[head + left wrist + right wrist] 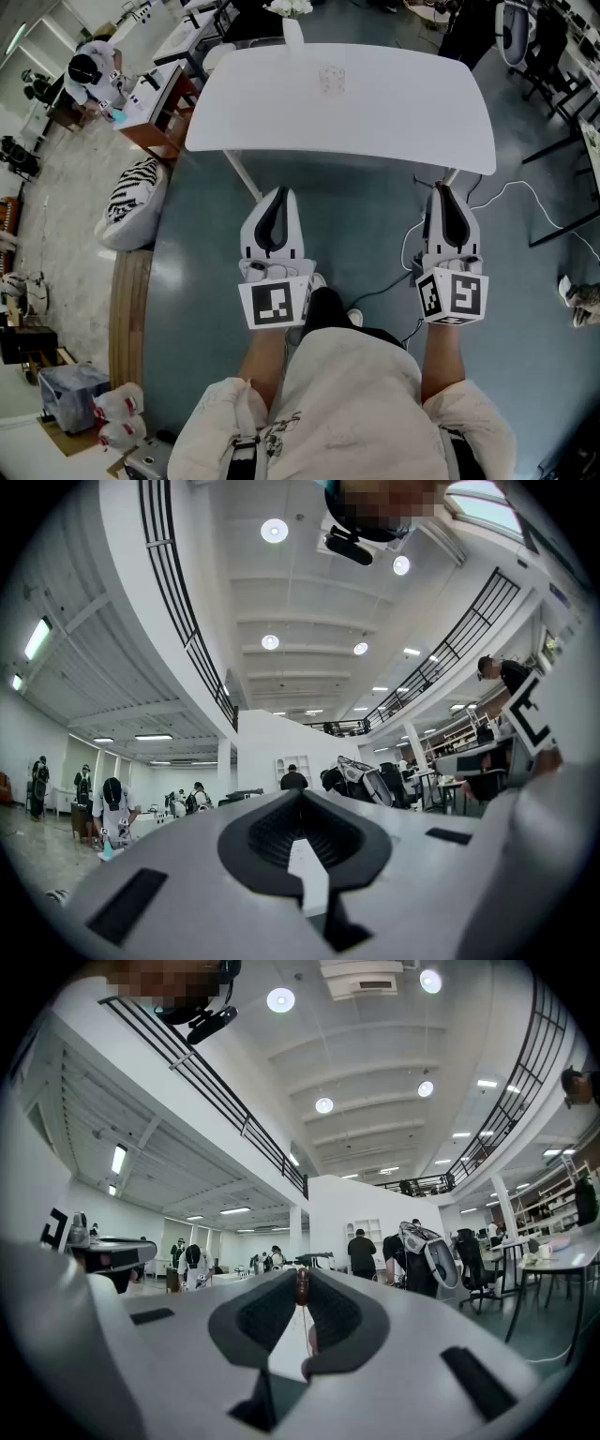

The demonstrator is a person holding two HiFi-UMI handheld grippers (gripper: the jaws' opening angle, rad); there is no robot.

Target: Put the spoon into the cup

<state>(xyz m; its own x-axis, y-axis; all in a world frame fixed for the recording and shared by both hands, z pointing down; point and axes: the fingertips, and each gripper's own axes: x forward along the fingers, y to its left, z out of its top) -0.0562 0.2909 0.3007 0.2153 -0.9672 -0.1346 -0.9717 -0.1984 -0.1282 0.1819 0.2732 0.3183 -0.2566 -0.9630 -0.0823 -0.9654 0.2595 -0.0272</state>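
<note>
A clear cup (331,79) stands upright near the far middle of the white table (394,122). Both grippers are held side by side over the floor, short of the table's near edge, pointing toward it. My left gripper (278,191) (301,794) is shut with nothing between its jaws. My right gripper (441,188) (303,1283) is shut on a thin brown thing (302,1287), seemingly the spoon seen end-on, pinched at the jaw tips. No spoon shows on the table top.
A white cable (525,192) trails over the floor at the right. A black-and-white striped bag (131,199) and a wooden bench (129,309) lie at the left. Desks, chairs and people stand beyond the table.
</note>
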